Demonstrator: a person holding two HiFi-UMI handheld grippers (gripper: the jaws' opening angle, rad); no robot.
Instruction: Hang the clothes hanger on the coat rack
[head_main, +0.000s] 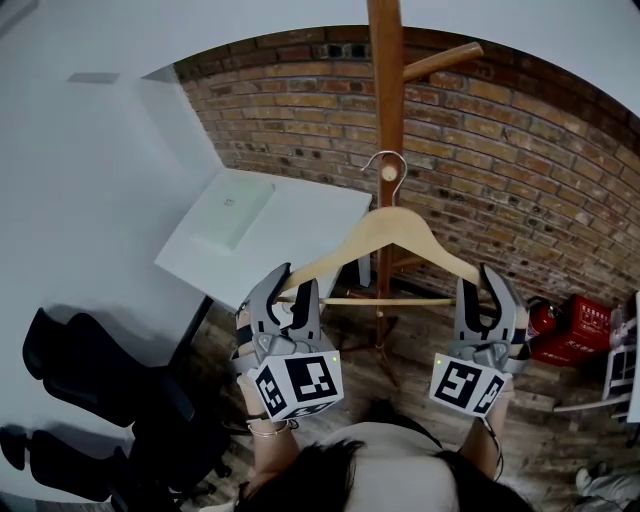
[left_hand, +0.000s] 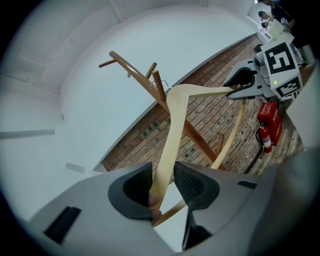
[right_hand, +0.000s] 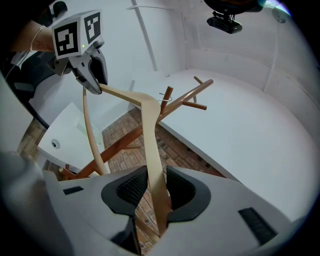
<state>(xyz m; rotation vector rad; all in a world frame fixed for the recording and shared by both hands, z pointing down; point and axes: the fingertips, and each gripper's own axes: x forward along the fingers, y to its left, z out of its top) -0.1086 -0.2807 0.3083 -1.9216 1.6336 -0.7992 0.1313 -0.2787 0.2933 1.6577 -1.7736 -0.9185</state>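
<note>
A pale wooden clothes hanger (head_main: 395, 228) with a metal hook (head_main: 388, 165) is held up in the air, level, in front of the brown wooden coat rack's pole (head_main: 385, 100). The hook sits just before the pole, below a slanting peg (head_main: 441, 60). My left gripper (head_main: 291, 290) is shut on the hanger's left arm end (left_hand: 162, 180). My right gripper (head_main: 490, 292) is shut on the right arm end (right_hand: 154, 185). Across the hanger, each gripper view shows the other gripper: the right gripper (left_hand: 244, 82) and the left gripper (right_hand: 95, 77). The rack's upper pegs (right_hand: 192, 95) rise beyond the hook.
A brick wall (head_main: 520, 170) stands behind the rack. A white table (head_main: 290, 225) is at the left, close to the pole. A black chair (head_main: 100, 400) is at the lower left. Red fire extinguishers (head_main: 540, 320) and a red crate (head_main: 580, 330) sit on the floor at the right.
</note>
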